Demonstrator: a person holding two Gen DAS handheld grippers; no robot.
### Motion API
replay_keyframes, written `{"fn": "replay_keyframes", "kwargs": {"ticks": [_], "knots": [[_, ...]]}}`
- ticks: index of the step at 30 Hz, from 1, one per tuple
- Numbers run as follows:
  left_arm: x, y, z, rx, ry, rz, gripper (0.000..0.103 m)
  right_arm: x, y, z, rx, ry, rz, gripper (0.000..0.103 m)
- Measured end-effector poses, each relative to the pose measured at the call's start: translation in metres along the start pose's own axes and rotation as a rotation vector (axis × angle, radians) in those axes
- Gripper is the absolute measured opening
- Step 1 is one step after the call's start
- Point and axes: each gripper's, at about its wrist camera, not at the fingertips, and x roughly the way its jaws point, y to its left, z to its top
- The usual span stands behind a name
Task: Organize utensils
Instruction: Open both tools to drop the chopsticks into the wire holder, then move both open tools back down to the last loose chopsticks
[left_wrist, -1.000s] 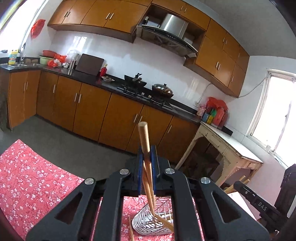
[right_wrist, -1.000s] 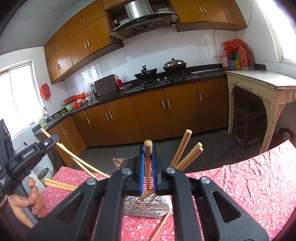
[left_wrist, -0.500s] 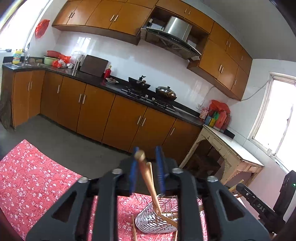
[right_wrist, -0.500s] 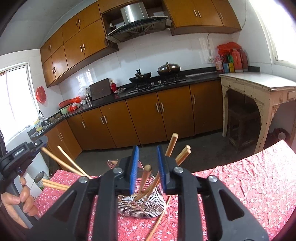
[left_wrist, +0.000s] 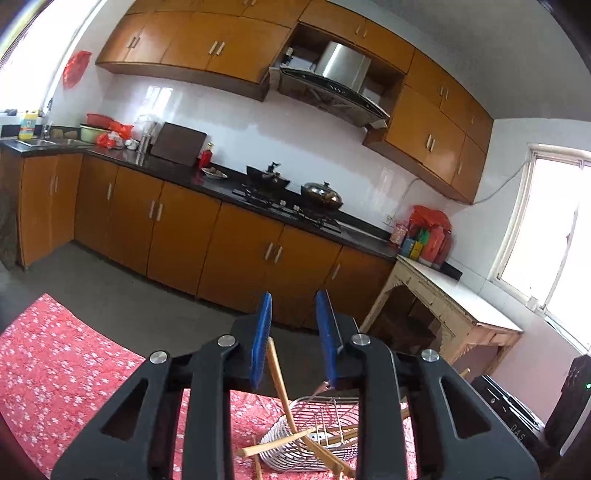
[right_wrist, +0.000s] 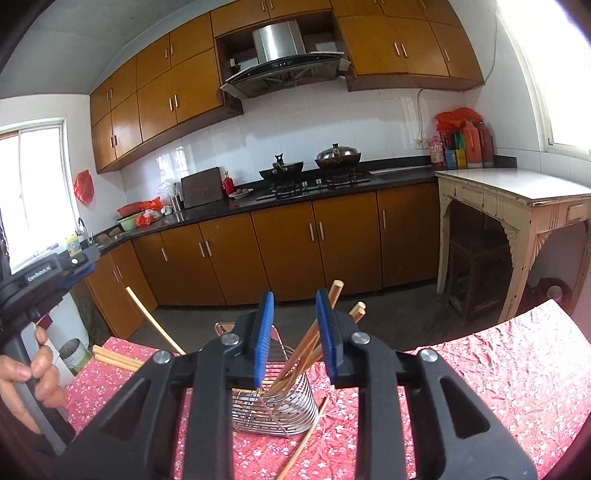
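Left gripper (left_wrist: 293, 325): blue pads spread, nothing pinched between them. Below and beyond its fingertips stands a wire utensil basket (left_wrist: 314, 439) on the red floral tablecloth (left_wrist: 66, 373). One chopstick (left_wrist: 279, 376) leans up out of the basket towards the gap between the pads, clear of both.

Right gripper (right_wrist: 293, 325): pads likewise spread, gripping nothing. The same basket (right_wrist: 280, 410) sits just ahead of and below its fingertips, holding several chopsticks (right_wrist: 314, 339) that lean up and to the right, behind the right pad. One chopstick (right_wrist: 303, 439) lies on the cloth against the basket's right side. To the far left, a hand (right_wrist: 26, 376) holds the other gripper's handle.
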Motion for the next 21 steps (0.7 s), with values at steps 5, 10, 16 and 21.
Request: {"fn": "replay_keyframes", "kwargs": {"ticks": [5,10,16,21], "knots": [[-0.025,0.008,0.011,0.014,-0.019,0.026,0.03,-0.018,-0.009,-0.003,0.023,-0.017,-0.008,0.031],[-0.055,0.023,0.006,0.034,-0.009,0.077,0.042,-0.046,-0.021,-0.018,0.039,-0.012,-0.022,0.035],[-0.082,0.051,-0.025,0.043,0.043,0.148,0.049,-0.066,-0.036,-0.059,0.079,0.059,-0.038,0.037],[-0.075,0.061,-0.074,0.083,0.155,0.201,0.051,-0.049,-0.031,-0.116,0.103,0.199,-0.036,0.037]]}}
